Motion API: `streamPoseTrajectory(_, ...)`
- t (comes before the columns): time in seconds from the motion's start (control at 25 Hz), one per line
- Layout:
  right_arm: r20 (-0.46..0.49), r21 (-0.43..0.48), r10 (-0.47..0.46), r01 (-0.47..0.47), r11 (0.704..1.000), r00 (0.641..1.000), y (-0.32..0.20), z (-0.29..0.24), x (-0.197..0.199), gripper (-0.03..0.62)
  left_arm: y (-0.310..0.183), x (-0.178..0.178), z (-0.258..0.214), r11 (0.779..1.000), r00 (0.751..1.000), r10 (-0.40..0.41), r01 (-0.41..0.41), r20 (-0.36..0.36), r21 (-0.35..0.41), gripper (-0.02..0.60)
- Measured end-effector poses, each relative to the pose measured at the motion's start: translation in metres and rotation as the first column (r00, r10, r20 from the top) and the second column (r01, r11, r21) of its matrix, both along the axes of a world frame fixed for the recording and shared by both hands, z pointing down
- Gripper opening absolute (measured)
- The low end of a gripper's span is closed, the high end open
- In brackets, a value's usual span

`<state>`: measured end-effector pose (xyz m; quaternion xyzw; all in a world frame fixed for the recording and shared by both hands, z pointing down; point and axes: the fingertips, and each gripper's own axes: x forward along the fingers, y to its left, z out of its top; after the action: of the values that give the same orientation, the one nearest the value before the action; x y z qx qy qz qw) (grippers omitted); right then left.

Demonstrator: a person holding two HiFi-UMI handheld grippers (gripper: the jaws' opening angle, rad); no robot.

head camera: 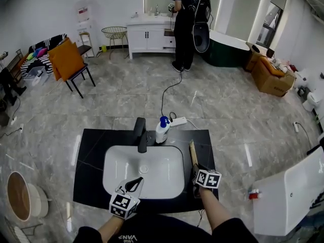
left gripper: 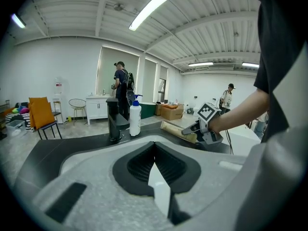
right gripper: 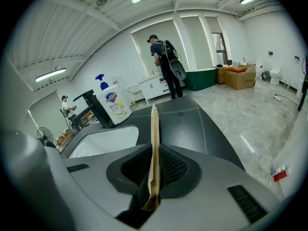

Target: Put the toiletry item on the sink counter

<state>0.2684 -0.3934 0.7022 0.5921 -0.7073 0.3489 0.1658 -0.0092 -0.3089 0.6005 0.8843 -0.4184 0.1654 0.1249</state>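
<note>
Sink counter's [head camera: 91, 151] drain [head camera: 144, 169]: head view only

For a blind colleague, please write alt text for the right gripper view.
The right gripper clamps a thin tan packet edge-on over a black counter. At left are a white basin, a black faucet and a white pump bottle.

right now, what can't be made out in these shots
The paper packet: the right gripper view shows it edge-on, so its contents are unknown.
Its near end: head view, covered by the right tool.
The basin, near rim: head view, partly behind the left tool.
Items on the far vanity: head view, too small.
</note>
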Motion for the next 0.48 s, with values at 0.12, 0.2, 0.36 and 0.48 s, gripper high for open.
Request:
streamPoseTrajectory(0.12,-0.005,0.004,0.004,-0.004,1.000,1.000,-0.0032,-0.0005,0.0021,0.054,0.0016,-0.0006,0.0011,1.000,1.000,0.002,-0.002,0.003,-0.003,0.009)
streamPoseTrajectory(0.2,-0.007,0.000,0.004,-0.004,1.000,1.000,-0.0039,-0.0003,0.0023,0.054,0.0026,-0.0011,0.0029,1.000,1.000,0.000,0.000,0.005,-0.008,0.009)
streamPoseTrajectory(0.36,-0.025,-0.010,0.012,-0.012,1.000,1.000,-0.0051,0.0018,0.0062,0.061,0.0042,0.0017,0.0042,1.000,1.000,0.001,-0.001,0.006,-0.013,0.009)
streamPoseTrajectory(0.48,-0.045,-0.014,0.016,-0.016,1.000,0.999,-0.0053,0.0038,0.0089,0.071,0.0055,0.0026,0.0053,1.000,1.000,0.001,-0.001,0.005,-0.012,0.009)
